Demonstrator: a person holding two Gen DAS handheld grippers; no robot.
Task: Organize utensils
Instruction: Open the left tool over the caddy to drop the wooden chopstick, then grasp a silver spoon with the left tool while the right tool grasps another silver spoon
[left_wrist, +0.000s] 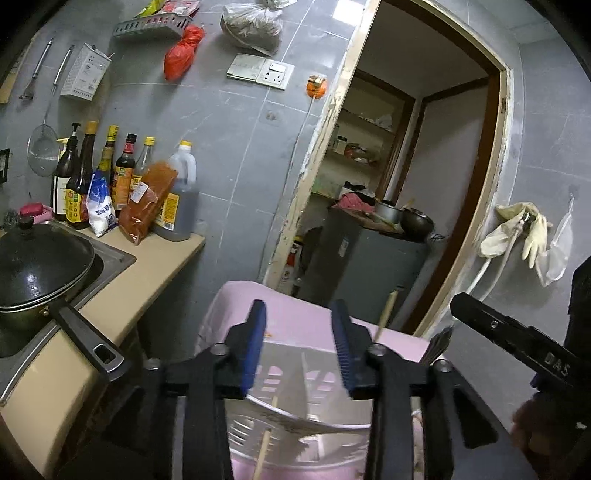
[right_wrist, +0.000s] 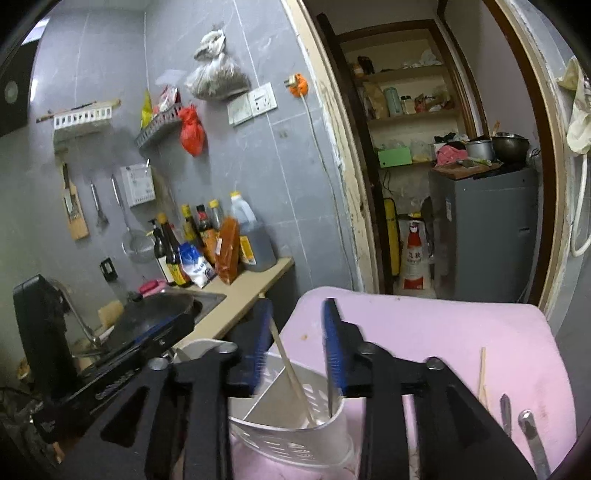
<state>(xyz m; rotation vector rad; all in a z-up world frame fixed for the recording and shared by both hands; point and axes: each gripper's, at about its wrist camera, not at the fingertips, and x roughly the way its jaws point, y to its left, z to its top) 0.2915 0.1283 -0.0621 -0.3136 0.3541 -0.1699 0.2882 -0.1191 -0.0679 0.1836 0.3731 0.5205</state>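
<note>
Left gripper (left_wrist: 299, 347) spread, empty, above white holder (left_wrist: 295, 387). Right gripper (right_wrist: 297, 343) spread, empty, over holder too; chopstick (right_wrist: 291, 373) leans inside holder. Holder sits on pink stool (right_wrist: 443, 332); loose utensils (right_wrist: 528, 432) right of holder. Sauce bottles (right_wrist: 207, 243) beyond holder, left.

Chopstick (left_wrist: 263, 452) cut off; holder (right_wrist: 291, 439) base hidden.

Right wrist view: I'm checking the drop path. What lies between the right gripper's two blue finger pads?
A wooden chopstick leans in the gap of the right gripper, its lower end inside the white slotted plastic utensil holder on the pink surface.
</note>
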